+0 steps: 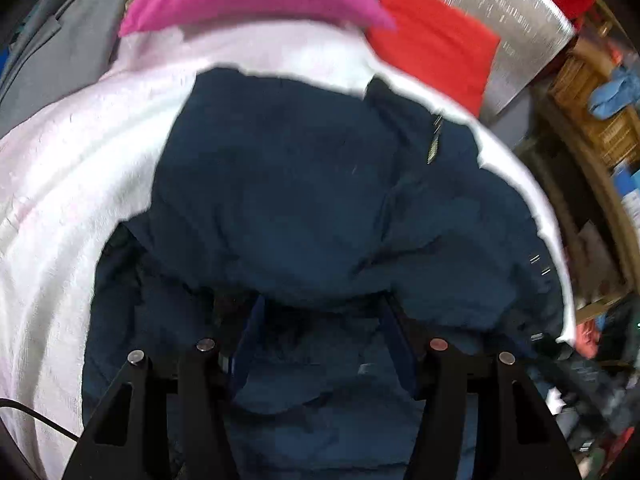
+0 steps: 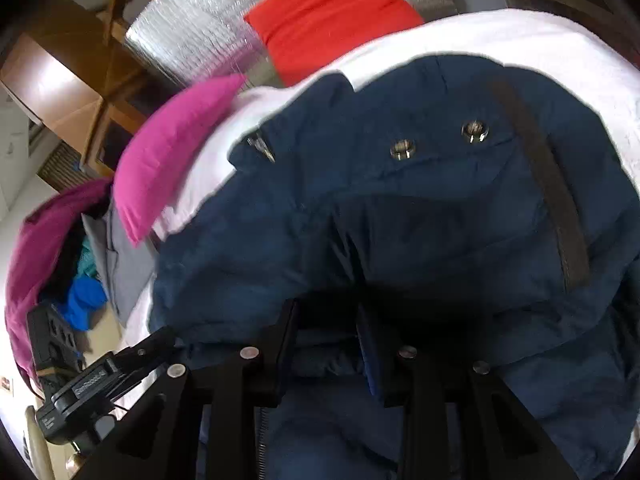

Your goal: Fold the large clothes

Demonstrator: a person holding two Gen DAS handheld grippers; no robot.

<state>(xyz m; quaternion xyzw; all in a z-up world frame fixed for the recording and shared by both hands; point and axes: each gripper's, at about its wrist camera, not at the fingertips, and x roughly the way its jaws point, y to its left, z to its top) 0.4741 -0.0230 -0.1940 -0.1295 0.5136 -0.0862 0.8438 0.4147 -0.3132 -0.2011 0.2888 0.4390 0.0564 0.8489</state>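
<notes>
I had the left gripper (image 1: 324, 320) and the right gripper (image 2: 326, 320) each clamped on the navy padded jacket (image 1: 304, 184) over the white blanket (image 1: 72, 184).

both fisheye views bend hard at the rims, with dark vignetted corners, and are smeared by motion blur. the white sheet (image 1: 60, 184) is blown out by bright light, while deep shadow pools under the navy jacket (image 2: 400, 216).
</notes>
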